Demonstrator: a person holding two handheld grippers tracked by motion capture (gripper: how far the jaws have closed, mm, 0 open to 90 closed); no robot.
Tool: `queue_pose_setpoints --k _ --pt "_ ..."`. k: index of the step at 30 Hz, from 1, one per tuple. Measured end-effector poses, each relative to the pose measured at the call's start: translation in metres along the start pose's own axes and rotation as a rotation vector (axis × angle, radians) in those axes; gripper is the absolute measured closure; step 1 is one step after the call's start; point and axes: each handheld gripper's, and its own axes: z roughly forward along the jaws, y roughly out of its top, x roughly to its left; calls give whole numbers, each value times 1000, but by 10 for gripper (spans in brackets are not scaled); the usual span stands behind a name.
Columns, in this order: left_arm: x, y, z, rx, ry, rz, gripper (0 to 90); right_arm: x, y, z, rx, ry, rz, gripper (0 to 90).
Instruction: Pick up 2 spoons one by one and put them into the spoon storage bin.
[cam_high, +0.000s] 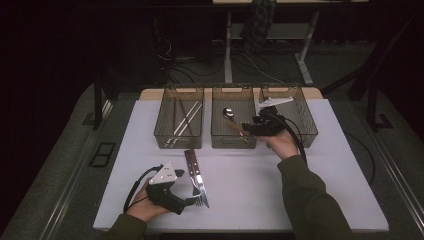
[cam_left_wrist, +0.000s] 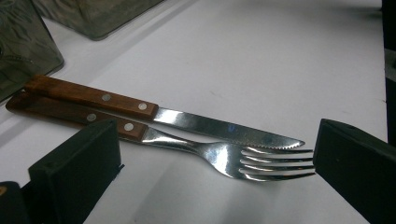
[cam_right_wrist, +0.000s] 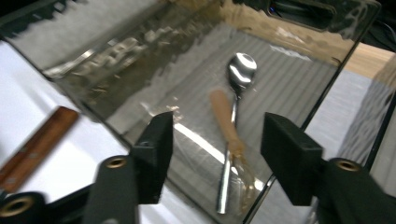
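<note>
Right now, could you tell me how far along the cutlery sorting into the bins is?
Partly done. Chopsticks lie in the left bin and a spoon lies in the middle bin, with the open right gripper above it. In hand: the open left gripper brackets the fork. Left: the fork and the steak knife beside it on the table.

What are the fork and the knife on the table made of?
The fork looks like shiny polished steel at the prongs, since it mirrors the light, with a brown handle that seems wooden, with metal rivets. The knife has a similar shiny blade with small teeth and a reddish-brown, riveted, wood-like handle.
</note>
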Motion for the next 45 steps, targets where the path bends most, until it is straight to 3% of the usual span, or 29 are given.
queue_pose_setpoints --k 2,8,12,14,19,23,36,38,45 --pt "0 0 0 2 2 0 0 1 -3 -7 -30 35 5 367" --pt "0 0 0 9 11 -3 5 3 -17 -25 -81 76 57 252" --pt "1 1 -1 20 27 -8 40 5 -30 -36 -95 110 57 193" --pt "2 1 -2 23 29 -17 65 6 -39 -42 -104 118 29 187" --pt "2 3 -6 23 64 -18 174 10 -59 -53 -95 106 -46 174" --pt "4 4 -12 15 83 -28 307 12 -79 -59 -90 132 -53 174" --pt "21 24 -1 63 109 -31 850 5 -132 -75 -67 88 -59 174" --pt "23 26 2 71 102 -36 887 5 -138 -78 -66 90 -69 174" --pt "33 36 11 86 104 -24 888 6 -156 -88 -50 92 -104 168"
